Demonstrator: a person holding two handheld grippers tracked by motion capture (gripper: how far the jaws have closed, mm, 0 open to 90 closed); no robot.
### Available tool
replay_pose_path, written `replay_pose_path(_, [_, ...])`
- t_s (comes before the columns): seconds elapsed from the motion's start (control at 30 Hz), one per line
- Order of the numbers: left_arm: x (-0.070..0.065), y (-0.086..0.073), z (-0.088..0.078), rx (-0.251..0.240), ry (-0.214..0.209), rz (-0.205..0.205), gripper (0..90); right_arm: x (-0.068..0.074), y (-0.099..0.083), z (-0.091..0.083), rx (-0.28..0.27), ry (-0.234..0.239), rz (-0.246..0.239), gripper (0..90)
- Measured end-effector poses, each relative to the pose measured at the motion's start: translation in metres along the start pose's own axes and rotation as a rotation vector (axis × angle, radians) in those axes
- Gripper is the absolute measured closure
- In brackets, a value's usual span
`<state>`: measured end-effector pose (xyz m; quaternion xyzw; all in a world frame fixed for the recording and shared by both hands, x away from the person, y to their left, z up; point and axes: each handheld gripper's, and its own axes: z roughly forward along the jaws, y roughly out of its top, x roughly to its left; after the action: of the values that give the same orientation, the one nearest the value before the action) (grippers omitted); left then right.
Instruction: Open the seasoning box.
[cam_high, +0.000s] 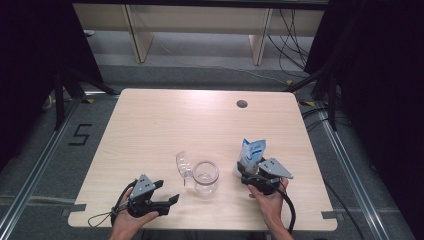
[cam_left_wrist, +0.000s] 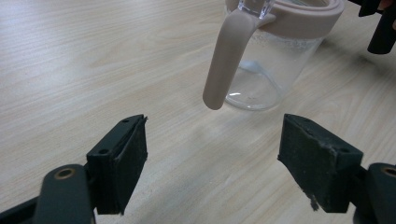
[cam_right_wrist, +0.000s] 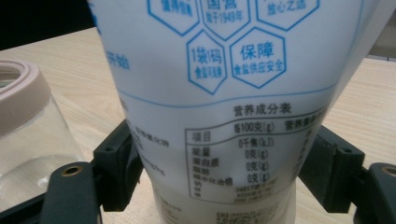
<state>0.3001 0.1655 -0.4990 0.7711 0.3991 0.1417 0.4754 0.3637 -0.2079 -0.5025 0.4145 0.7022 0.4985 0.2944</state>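
Table (cam_high: 150, 125): pale wood-grain top, smooth and matt, with rounded corners and a small dark round hole near the far edge.

Jar (cam_high: 205, 177): clear glass, round-bodied and seemingly empty, standing upright on the table near its front, between the two grippers. A thick, soft-looking beige collar rings its mouth (cam_left_wrist: 299, 18), and a rounded beige handle (cam_left_wrist: 226, 60) hangs down from that collar, its tip free of the glass.

Lid (cam_high: 184, 165): a clear, thin, curved flap, tipped up at the jar's left rim.

Pouch (cam_high: 250, 152): soft white plastic bag with blue hexagon print and a table of small black text (cam_right_wrist: 224, 107). It stands upright just to the right of the jar, its bottom swollen and its top flatter.

Left gripper (cam_high: 167, 202): held low near the table's front edge, left of the jar and apart from it. In the left gripper view the black jaws stand wide with only bare table between them; their pads (cam_left_wrist: 322, 161) are blocky and rubbery, with scuffed edges. They point towards the handle but touch nothing.

Right gripper (cam_high: 246, 175): at the foot of the pouch. In the right gripper view (cam_right_wrist: 219, 177) the jaws are spread wide and press on both sides of the bag's lower part, where the plastic narrows between them.

Hands: one wraps each gripper's body from the near edge.
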Motion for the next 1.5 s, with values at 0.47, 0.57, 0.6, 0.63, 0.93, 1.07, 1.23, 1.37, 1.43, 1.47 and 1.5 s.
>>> replay_pose_path(0.47, [-0.001,0.0,0.001,0.001,0.0,-0.003,22.9,-0.024,-0.001,-0.016,-0.005,0.155,0.015,15.4])
replay_pose_path(0.57, [-0.001,-0.001,0.002,-0.001,0.002,-0.009,22.8,-0.033,-0.003,-0.02,0.015,0.202,-0.022,15.3])
replay_pose_path(0.6, [-0.001,-0.001,0.002,0.004,0.003,-0.008,22.9,-0.036,-0.004,-0.022,0.018,0.212,-0.027,15.3])
replay_pose_path(0.63, [-0.001,-0.001,0.002,0.004,0.0,-0.009,22.9,-0.039,-0.004,-0.022,0.008,0.214,-0.024,15.3])
replay_pose_path(0.93, [0.0,-0.001,0.002,0.014,0.008,0.01,22.9,-0.054,-0.004,-0.02,0.003,0.338,-0.075,15.5])
replay_pose_path(1.07, [0.0,-0.001,0.002,0.013,0.007,0.009,22.9,-0.054,-0.005,-0.015,0.001,0.344,-0.091,15.5])
replay_pose_path(1.23, [0.0,-0.001,0.002,0.014,0.006,0.01,22.9,-0.055,-0.005,-0.007,-0.015,0.347,-0.134,15.5])
replay_pose_path(1.37, [-0.001,-0.001,0.002,0.013,0.006,-0.001,22.9,-0.055,-0.004,-0.004,-0.011,0.371,-0.124,15.5])
replay_pose_path(1.43, [-0.001,-0.001,0.002,0.013,0.006,0.001,22.9,-0.055,-0.003,-0.002,-0.007,0.393,-0.12,15.5])
replay_pose_path(1.47, [0.0,-0.001,0.002,0.014,0.006,0.012,22.9,-0.053,-0.003,-0.003,0.018,0.395,-0.089,15.5])
replay_pose_path(1.5, [0.0,-0.001,0.002,0.015,0.008,0.012,22.9,-0.055,-0.002,0.0,-0.017,0.402,-0.118,15.6])
